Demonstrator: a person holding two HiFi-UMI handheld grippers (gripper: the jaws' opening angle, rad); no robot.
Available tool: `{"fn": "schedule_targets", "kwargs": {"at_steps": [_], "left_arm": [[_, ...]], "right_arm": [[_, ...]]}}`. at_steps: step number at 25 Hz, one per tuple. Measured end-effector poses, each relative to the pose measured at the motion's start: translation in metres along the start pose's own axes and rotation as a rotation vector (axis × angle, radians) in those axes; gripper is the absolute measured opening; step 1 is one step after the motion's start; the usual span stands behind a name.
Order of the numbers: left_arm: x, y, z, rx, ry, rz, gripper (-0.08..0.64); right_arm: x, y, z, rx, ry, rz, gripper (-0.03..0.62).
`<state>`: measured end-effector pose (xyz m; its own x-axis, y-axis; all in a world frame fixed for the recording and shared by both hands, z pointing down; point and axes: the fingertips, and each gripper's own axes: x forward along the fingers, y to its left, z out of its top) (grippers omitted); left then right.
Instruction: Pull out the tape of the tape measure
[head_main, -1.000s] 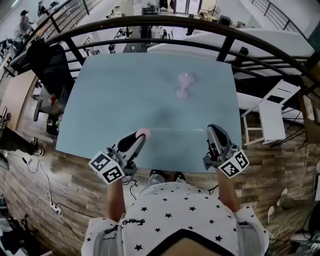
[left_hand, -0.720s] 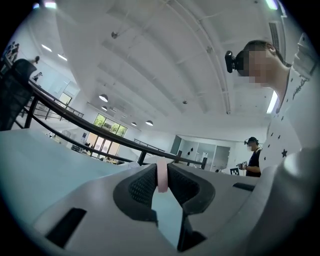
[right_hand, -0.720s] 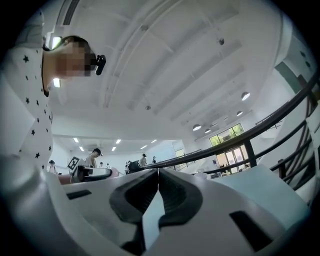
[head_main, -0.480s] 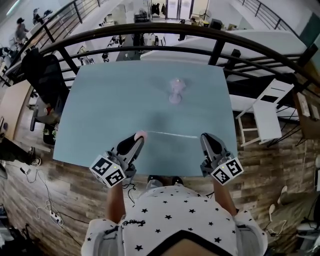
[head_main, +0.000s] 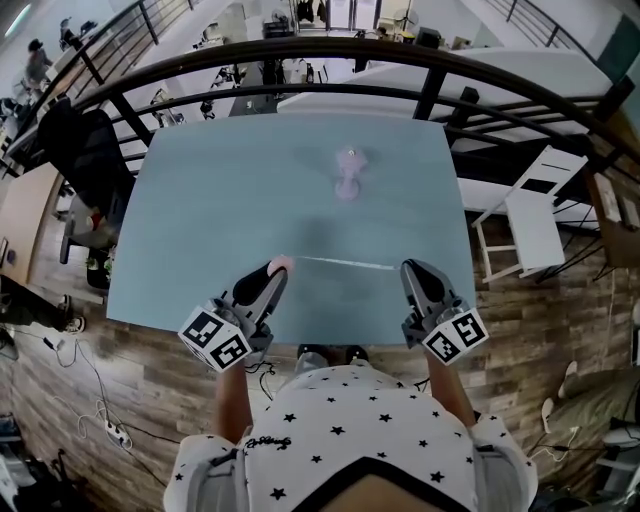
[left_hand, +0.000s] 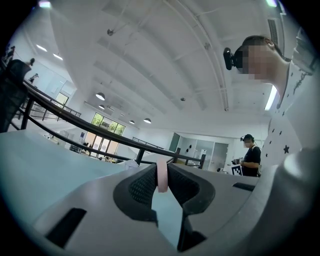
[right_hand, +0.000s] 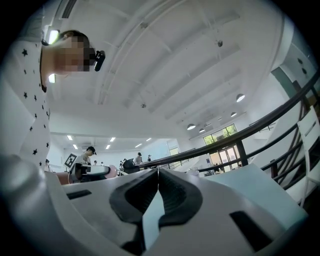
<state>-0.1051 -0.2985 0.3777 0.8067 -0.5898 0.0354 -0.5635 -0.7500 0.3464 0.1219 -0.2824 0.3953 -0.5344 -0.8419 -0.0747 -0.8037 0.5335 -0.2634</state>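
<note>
My left gripper (head_main: 277, 270) is shut on the small round pink tape measure case (head_main: 283, 264), low over the table's near edge. In the left gripper view the case (left_hand: 162, 175) stands edge-on, pinched between the two dark pads. A thin white tape (head_main: 345, 262) runs level from the case to my right gripper (head_main: 408, 270), whose jaws are shut on its end. In the right gripper view the right gripper (right_hand: 158, 176) has its pads pressed together; the tape itself is too thin to make out there.
The light blue table (head_main: 220, 200) carries a second pink object (head_main: 347, 176) near its far side. A dark curved railing (head_main: 430, 70) runs behind the table. A white folding chair (head_main: 535, 215) stands to the right, a black chair (head_main: 90, 150) to the left.
The head view has shifted a little. Both grippers keep about the same spacing, with the tape still stretched between them.
</note>
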Motion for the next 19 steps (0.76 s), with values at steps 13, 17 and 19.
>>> {"fn": "schedule_targets", "kwargs": {"at_steps": [13,17,19], "left_arm": [[0.0001,-0.0017,0.0005,0.007,-0.002,0.002,0.087],[-0.0002,-0.0037,0.0007,0.004,-0.001,0.001,0.087],[0.0001,-0.0047,0.0004,0.005,-0.003,0.002,0.087]], "right_arm": [[-0.0020,0.0003,-0.0003,0.012,-0.005,-0.002,0.003],[-0.0039,0.0005,0.0010,0.010,-0.003,-0.003,0.003],[-0.0048,0.0001,0.0017,0.011,-0.006,-0.001,0.003]]}}
